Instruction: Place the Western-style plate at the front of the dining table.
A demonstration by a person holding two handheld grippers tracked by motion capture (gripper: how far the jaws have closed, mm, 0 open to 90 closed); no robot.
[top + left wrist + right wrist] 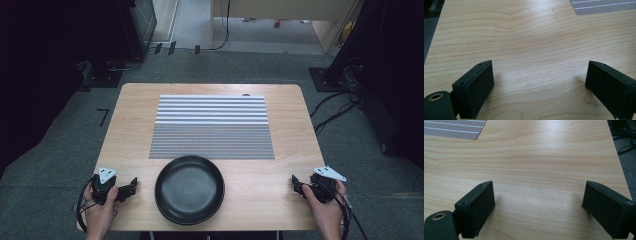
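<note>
Both grippers, left gripper (pixel 131 187) and right gripper (pixel 296 184), gape empty, flanking black pan (pixel 189 189) below striped mat (pixel 212 127).

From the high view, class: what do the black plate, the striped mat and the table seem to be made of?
Black plate: probably ceramic or melamine, matte with a soft sheen along the rim. Striped mat: apparently woven vinyl or fabric, shown by its fine grey-and-white mesh texture. Table: light wood or wood-look laminate, smooth, with visible grain.

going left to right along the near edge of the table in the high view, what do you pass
left gripper → black plate → right gripper, all over the wooden table; the striped placemat lies farther back, beyond the plate.
</note>
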